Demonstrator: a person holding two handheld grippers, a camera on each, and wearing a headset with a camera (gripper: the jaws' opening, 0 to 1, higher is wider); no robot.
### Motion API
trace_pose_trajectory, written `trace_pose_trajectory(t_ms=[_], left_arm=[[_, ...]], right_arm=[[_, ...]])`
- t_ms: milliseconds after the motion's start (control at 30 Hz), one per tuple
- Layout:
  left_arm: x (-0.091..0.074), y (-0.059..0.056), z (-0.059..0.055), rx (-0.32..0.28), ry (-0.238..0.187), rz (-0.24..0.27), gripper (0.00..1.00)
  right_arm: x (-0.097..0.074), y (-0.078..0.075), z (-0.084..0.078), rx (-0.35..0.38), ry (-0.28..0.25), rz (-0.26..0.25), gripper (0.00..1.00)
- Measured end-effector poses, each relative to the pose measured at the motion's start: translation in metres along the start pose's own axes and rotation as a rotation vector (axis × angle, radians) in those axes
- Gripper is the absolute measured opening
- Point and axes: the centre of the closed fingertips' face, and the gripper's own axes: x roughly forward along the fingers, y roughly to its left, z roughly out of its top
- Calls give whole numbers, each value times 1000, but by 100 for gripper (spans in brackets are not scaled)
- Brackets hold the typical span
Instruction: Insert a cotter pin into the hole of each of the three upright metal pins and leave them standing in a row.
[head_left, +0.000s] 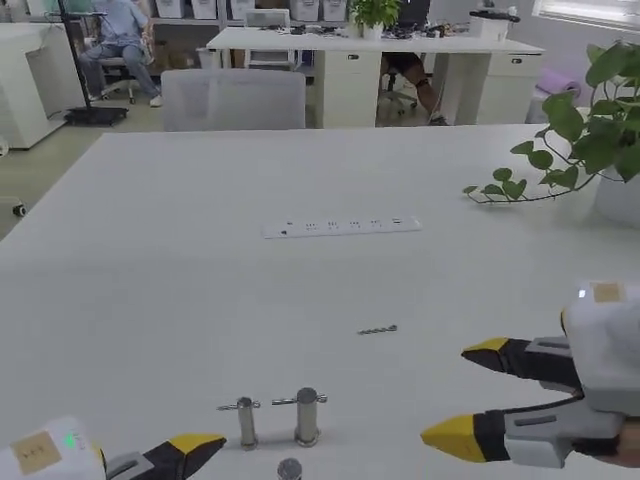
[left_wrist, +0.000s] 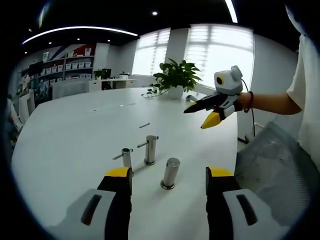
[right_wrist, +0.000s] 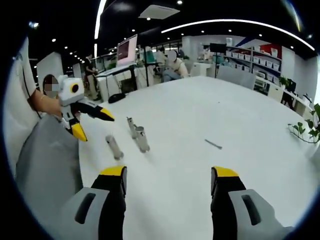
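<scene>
white table (head_left: 150, 260) | three upright pins (head_left: 307, 418) near edge | loose cotter pin (head_left: 377, 329) | power strip (head_left: 342, 227) | potted plant (head_left: 617, 200)

Three upright metal pins (head_left: 247, 424) (head_left: 307, 417) (head_left: 289, 468), three cotter pins (head_left: 238, 405) (head_left: 286, 400) (head_left: 377, 329).

An open-plan office is shown. White desks (head_left: 372, 44), a grey chair (head_left: 233, 98), a monitor (right_wrist: 127, 50) and a potted plant (head_left: 592, 130) are seen. A power strip (head_left: 341, 227) is set into the counter (head_left: 150, 260).

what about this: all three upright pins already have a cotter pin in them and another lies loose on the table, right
Not all: the left gripper view shows the nearest pin bare; the other two pins have theirs. Another cotter pin does lie loose on the table.
</scene>
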Motion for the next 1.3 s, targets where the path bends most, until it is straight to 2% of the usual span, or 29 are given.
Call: trace_pose_trajectory(t_ms=[200, 333, 467, 533, 633, 767, 900, 1133, 1200, 1300], left_arm=[[-5, 1, 2, -12, -10, 14, 64], [-9, 3, 3, -11, 1, 33, 66], [-13, 4, 8, -24, -26, 44, 69], [-14, 4, 8, -27, -24, 48, 71], [-16, 4, 7, -20, 3, 52, 74], [-18, 5, 11, -20, -10, 61, 78], [-20, 9, 8, -8, 13, 78, 80], [-20, 13, 6, -20, 2, 104, 84], [-20, 13, 6, -20, 2, 105, 86], [-20, 12, 4, -17, 7, 104, 89]], right_arm=[[7, -9, 2, -26, 27, 12, 67], [11, -14, 5, -50, 48, 13, 64], [16, -21, 7, -73, 65, 21, 59], [20, -25, 8, -77, 74, 24, 57], [23, -35, 9, -92, 82, 27, 54], [30, -43, 11, -124, 99, 40, 49], [37, -45, 12, -163, 114, 65, 44], [49, -52, 13, -222, 159, 96, 40], [52, -53, 13, -244, 180, 117, 38], [56, -58, 15, -270, 200, 121, 35]])
